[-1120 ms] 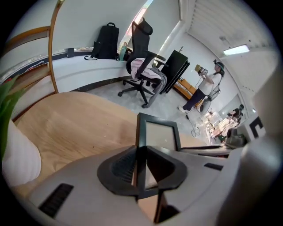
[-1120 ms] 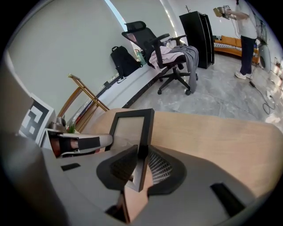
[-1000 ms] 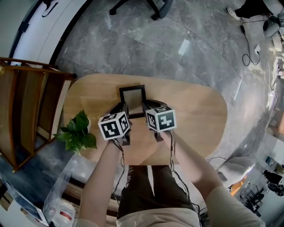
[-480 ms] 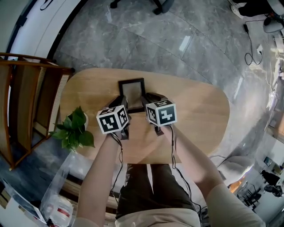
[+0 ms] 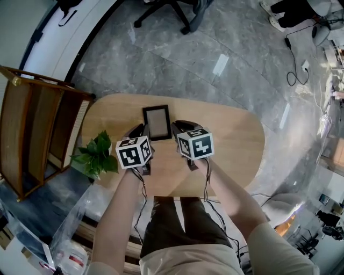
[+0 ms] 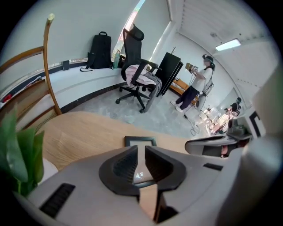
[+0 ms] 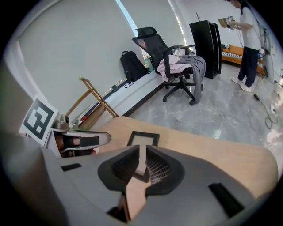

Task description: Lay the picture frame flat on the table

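See frame (image 5: 156, 122) lying flat on bench (image 5: 231, 139), dark border round a pale middle. Find left claw (image 5: 137, 132) just beside frame's near-left corner and right claw (image 5: 179, 129) just beside its near-right corner, flanking frame's near end. Read left claw as slightly open in left gripper view: narrow slit between jaws, nothing clamped, frame showing through the slit and past the tips. Read right claw the same in right gripper view: thin gap, nothing held, frame's near edge just past the tips. Can't tell whether either claw touches frame. Spot potted plant (image 5: 95, 157) left of frame, at bench edge. Spot wooden chair (image 5: 32, 134) further left of frame, on floor. See office chair (image 5: 172, 11) well beyond frame, plus a person standing far behind frame in both gripper views.
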Action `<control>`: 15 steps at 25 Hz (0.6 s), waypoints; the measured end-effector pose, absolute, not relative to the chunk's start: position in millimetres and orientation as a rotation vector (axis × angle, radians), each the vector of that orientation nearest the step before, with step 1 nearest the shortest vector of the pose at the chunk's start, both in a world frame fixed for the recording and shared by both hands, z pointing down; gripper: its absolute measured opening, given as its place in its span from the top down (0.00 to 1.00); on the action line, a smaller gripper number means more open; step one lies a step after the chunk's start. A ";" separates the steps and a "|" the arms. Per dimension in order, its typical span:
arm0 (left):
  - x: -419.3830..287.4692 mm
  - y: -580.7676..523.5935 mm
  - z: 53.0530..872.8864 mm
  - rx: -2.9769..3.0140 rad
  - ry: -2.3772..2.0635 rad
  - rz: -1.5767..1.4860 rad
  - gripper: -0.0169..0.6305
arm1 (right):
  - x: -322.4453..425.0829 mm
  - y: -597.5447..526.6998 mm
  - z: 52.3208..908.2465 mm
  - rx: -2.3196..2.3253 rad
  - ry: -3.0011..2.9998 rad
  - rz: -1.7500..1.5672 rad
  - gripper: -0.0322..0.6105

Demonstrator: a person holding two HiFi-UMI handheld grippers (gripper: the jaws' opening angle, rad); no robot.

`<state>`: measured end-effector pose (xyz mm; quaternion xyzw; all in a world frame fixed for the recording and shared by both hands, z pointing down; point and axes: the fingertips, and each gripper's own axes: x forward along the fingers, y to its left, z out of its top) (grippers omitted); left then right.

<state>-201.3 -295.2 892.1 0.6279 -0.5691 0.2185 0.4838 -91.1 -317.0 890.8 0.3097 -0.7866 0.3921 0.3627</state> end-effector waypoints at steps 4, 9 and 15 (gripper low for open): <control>-208.0 -300.0 838.7 1.567 -1.425 0.506 0.91 | -90.9 -324.2 832.3 0.813 -2.093 0.984 0.90; -209.0 -296.4 753.5 1.628 -1.464 0.469 0.91 | -88.1 -329.4 743.9 0.832 -2.187 0.954 0.91; -205.9 -295.3 649.4 1.732 -1.511 0.416 0.92 | -84.8 -338.9 631.9 0.890 -2.320 0.861 0.92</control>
